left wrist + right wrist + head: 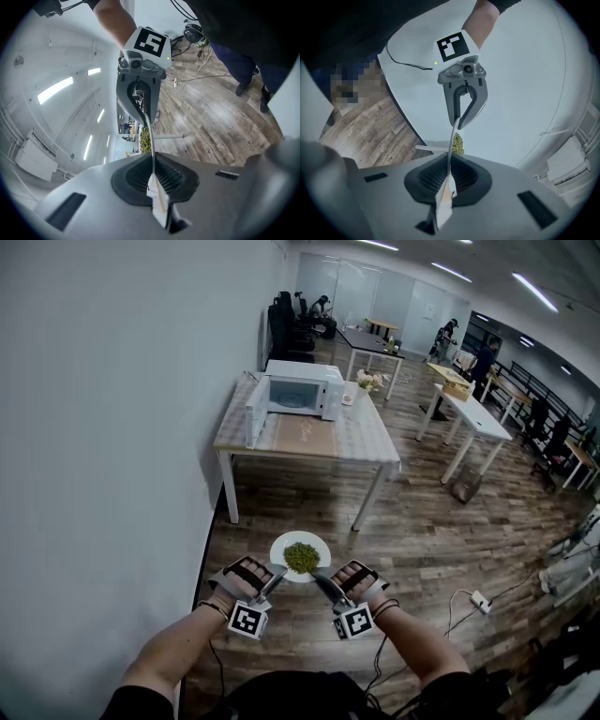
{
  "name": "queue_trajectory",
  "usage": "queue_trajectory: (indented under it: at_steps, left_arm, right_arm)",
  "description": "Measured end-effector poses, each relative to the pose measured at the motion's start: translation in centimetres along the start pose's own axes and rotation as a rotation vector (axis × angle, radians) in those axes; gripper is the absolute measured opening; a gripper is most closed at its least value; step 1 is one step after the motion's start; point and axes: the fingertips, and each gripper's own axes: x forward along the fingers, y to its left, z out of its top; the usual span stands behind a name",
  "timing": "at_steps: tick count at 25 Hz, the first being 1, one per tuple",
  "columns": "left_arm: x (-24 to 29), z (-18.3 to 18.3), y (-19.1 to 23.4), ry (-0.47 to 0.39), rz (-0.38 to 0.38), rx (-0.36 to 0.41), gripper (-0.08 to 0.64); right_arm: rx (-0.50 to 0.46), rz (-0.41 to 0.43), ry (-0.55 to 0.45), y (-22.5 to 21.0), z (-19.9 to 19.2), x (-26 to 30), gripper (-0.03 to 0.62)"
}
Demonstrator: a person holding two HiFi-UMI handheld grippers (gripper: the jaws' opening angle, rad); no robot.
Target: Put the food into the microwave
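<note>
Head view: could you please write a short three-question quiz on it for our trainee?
1. True or false: the plate is already inside the microwave.
2. What holds the plate? A: left gripper only. B: right gripper only. C: both.
3. Fill in: the microwave's door stands ___.
Key: 1 false; 2 C; 3 open.
</note>
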Motion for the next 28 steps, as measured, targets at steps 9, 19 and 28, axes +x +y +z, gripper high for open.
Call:
queue_trajectory:
  at_steps: [9, 19, 28]
  left_arm:
    - [0.1, -2.8, -0.3, -0.008, 0.006, -0.018, 0.020]
    - [4.6, -5.4, 0.3, 0.034, -0.007, -0.033, 0.020]
    - [11.9, -7.5, 3.4, 0.068, -0.012, -0.038, 0.020]
  right_arm:
    - [0.003, 0.022, 0.020, -0.2, 0.6, 2.6, 0.018]
    - [-0.023, -0.004, -0.034, -1.5, -2.7, 6.4, 0.018]
    - [-0.026, -0.012, -0.048, -3.0, -9.8, 10.1, 0.020]
